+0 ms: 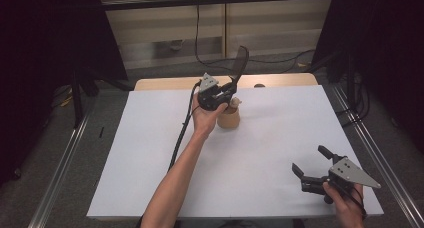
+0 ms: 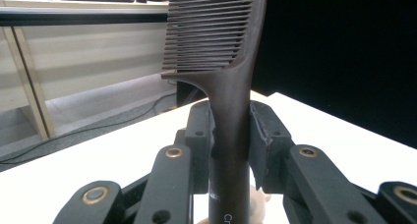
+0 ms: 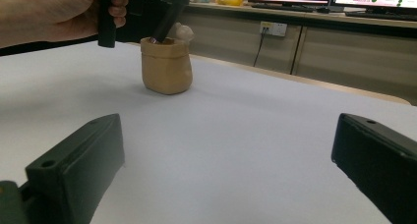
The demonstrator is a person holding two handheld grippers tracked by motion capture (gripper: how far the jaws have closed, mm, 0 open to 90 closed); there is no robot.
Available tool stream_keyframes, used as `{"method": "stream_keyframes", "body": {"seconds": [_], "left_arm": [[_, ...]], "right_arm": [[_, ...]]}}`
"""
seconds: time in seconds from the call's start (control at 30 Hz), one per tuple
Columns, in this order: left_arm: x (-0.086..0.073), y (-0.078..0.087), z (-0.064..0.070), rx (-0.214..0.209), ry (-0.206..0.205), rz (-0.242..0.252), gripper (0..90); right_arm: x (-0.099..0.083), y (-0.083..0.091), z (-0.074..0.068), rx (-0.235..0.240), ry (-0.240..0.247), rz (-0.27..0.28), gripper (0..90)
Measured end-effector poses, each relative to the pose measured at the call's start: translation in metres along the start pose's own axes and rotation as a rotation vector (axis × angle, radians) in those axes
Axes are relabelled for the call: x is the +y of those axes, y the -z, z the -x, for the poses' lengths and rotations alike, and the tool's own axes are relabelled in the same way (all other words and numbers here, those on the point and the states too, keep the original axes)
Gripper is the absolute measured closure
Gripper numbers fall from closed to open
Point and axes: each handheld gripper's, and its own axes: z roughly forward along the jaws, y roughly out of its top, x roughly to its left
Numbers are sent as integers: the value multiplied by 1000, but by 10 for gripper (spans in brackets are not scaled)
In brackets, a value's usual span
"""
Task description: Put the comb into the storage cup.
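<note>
My left gripper (image 1: 227, 91) is shut on the handle of a dark brown comb (image 1: 241, 63), which stands upright with its teeth end up. The left gripper view shows the comb (image 2: 231, 86) clamped between the two black jaws. Just under and right of that gripper stands a small tan pot (image 1: 229, 118) on the white table. In the right gripper view the pot (image 3: 166, 66) holds the comb's lower tip and a pale rounded object (image 3: 184, 32). My right gripper (image 1: 312, 160) is open and empty near the table's front right.
The white table top (image 1: 150, 153) ends at a wooden strip at the back. Metal rails run along both sides of the table. Cables trail on the floor behind, and black curtains hang left and right.
</note>
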Motion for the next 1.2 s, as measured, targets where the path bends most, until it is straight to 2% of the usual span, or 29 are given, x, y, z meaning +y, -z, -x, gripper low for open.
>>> {"method": "stream_keyframes", "body": {"seconds": [0.13, 0.23, 0.67, 0.87, 1.2], "left_arm": [[-5, -1, -3, 5, -3, -17, 726], [-8, 0, -6, 8, 12, -18, 726], [-16, 2, -7, 12, 26, -41, 726], [-19, 3, -7, 2, 19, -57, 726], [-20, 5, -9, 10, 49, -72, 728]], "right_arm": [[0, 0, 0, 2, 1, -1, 0], [0, 0, 0, -1, -1, 0, 0], [0, -1, 0, 1, 0, -2, 0], [0, -1, 0, -2, -4, -2, 0], [0, -1, -1, 2, -6, -4, 0]]}}
